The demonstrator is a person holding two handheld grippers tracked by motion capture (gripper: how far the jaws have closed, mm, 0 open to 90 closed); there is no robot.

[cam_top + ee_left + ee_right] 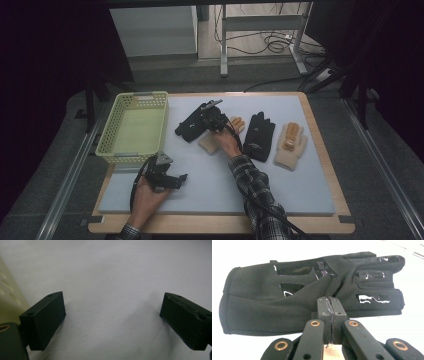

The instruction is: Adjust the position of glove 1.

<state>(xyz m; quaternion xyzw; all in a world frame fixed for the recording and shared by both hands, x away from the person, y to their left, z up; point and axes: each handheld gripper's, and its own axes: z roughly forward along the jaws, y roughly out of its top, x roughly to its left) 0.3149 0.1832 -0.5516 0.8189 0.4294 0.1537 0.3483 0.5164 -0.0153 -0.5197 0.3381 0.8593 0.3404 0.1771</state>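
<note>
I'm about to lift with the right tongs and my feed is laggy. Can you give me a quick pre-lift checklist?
1. Right tongs shut on the black glove: ok, pinching a fold.
2. Pinch deep enough to hold: cannot tell.
3. Beige glove beneath it not caught: cannot tell.
4. Left tongs open, over bare mat: ok.
5. Basket unobstructed: ok.

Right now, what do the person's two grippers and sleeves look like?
Both the left gripper and the right gripper are black, with blocky jaws, brass-coloured rivets and a trailing black cable. The left carries a grey three-cornered plate. The sleeves are dark plaid.
</note>
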